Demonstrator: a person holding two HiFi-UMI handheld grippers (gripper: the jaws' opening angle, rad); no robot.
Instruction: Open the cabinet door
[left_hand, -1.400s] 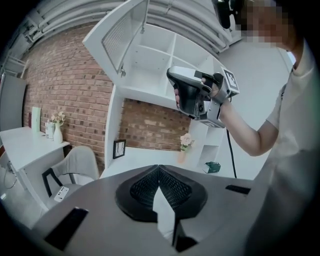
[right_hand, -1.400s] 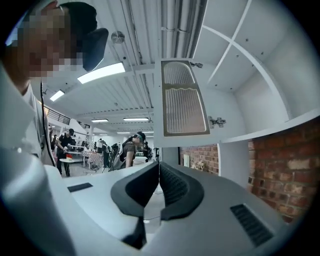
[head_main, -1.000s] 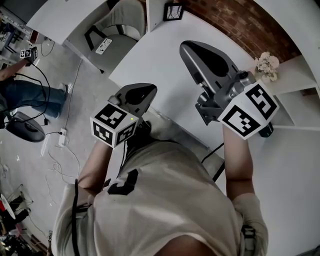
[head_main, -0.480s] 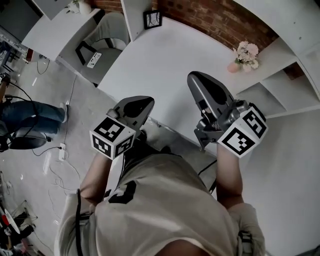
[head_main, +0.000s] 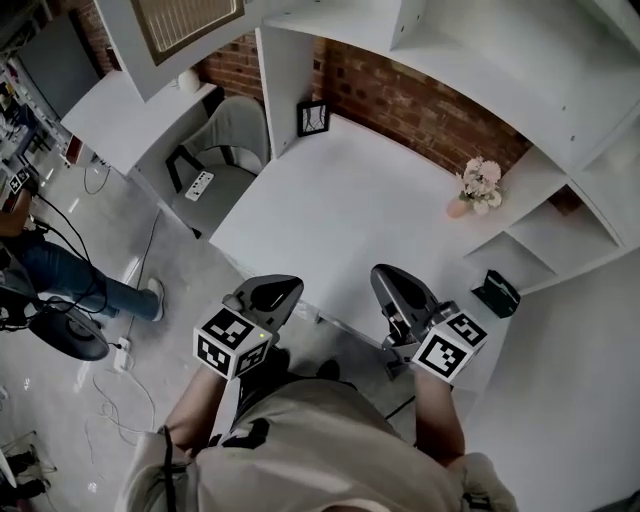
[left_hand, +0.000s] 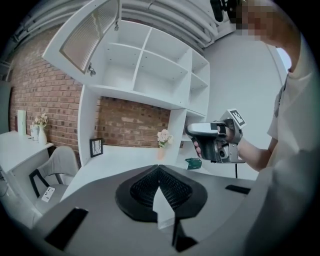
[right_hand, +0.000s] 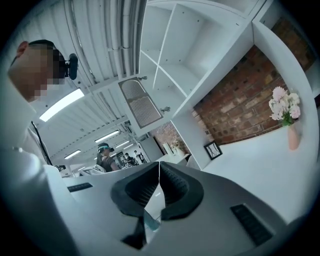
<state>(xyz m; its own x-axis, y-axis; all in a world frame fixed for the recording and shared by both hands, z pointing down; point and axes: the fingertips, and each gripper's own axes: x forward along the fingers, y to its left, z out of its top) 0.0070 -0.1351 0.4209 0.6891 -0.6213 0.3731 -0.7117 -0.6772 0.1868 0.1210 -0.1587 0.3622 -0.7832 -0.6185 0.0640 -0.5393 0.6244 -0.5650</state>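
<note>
The white cabinet door (head_main: 186, 26) with its mesh panel stands swung up and open at the top left of the head view. In the left gripper view the door (left_hand: 88, 36) hangs open over bare white shelves (left_hand: 150, 65), and in the right gripper view the door (right_hand: 140, 105) shows in the middle. My left gripper (head_main: 282, 288) and right gripper (head_main: 384, 276) are both shut and empty, held low by the desk's front edge, far from the door. The left gripper's (left_hand: 158, 168) jaws meet at the tips. My right gripper (right_hand: 159, 164) is shut the same way and also shows as (left_hand: 193, 131).
A white desk (head_main: 350, 225) carries a small picture frame (head_main: 313, 118), a vase of pink flowers (head_main: 474, 188) and a green object (head_main: 497, 292) on a side shelf. A grey chair (head_main: 226, 150) stands left of the desk. Another person (head_main: 55, 270) stands on the floor at the left among cables.
Both grippers have come down and back toward my body, the right one most, rolling as it came. The head view now takes in the cabinet and its open door.
</note>
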